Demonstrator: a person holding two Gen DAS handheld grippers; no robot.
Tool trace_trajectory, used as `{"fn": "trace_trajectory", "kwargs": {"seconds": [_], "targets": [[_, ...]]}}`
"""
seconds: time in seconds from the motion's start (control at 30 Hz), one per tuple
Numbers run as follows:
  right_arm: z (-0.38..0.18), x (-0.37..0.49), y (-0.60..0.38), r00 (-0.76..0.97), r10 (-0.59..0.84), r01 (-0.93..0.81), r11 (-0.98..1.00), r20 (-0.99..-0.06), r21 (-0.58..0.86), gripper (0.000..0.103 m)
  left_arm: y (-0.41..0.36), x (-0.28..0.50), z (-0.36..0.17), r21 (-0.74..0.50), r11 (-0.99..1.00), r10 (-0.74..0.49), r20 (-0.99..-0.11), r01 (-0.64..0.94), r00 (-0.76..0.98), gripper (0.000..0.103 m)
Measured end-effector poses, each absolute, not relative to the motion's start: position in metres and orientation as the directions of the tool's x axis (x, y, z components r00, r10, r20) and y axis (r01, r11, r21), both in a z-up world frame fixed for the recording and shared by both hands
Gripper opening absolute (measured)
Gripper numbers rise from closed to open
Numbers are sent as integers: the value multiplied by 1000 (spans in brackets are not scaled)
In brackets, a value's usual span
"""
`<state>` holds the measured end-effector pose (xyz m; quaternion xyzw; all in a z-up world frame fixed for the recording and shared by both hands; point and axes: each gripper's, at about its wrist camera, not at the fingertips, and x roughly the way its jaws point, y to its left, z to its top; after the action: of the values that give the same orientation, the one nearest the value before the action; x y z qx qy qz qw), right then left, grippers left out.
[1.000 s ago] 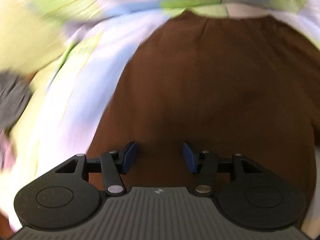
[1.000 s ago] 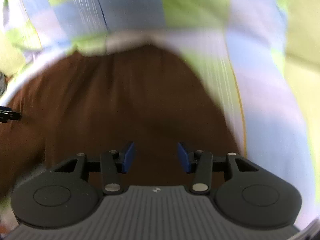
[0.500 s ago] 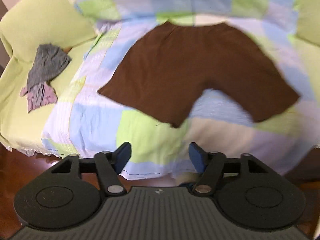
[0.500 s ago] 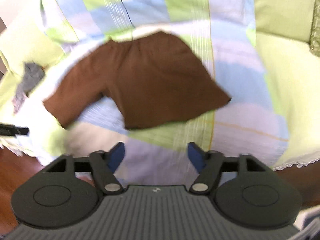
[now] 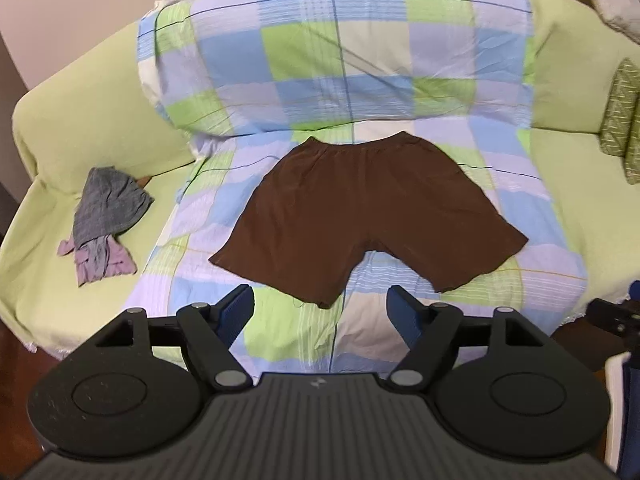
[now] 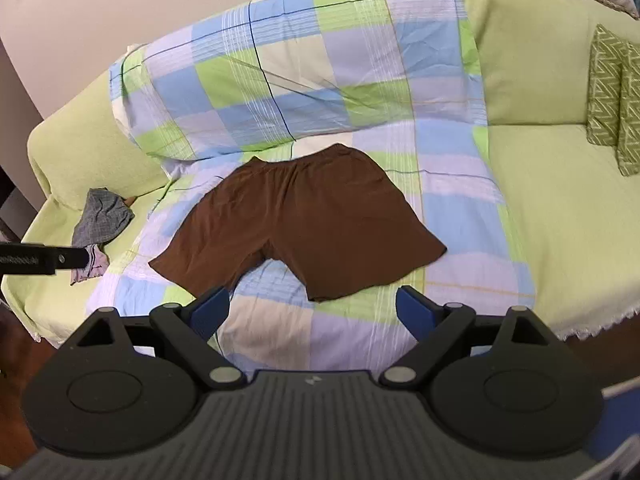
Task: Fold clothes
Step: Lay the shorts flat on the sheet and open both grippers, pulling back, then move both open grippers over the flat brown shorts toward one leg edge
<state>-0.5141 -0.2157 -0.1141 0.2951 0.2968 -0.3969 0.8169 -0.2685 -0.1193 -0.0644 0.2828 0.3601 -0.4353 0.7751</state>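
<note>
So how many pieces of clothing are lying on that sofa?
2, as far as I can tell: brown shorts spread flat on the checked sheet in the middle, and a crumpled grey bundle on the sofa's left seat. That bundle may hold more than one garment.

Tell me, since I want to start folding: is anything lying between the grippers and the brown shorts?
Nothing visible does. Only bare checked sheet separates both opening, empty grippers from the brown shorts.

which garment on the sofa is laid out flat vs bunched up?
The brown shorts, spread flat on the checked sheet, both legs showing. The grey garment on the sofa's green cover lies crumpled.
</note>
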Motion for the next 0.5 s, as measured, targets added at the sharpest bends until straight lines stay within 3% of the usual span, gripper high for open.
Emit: {"fn": "trace_trajectory", "kwargs": {"seconds": [0.5], "targets": [[-93, -450, -161, 445, -536, 881, 408, -717, 241, 93, -100, -198, -67, 108, 396, -433, -854, 912, 290, 76]]}}
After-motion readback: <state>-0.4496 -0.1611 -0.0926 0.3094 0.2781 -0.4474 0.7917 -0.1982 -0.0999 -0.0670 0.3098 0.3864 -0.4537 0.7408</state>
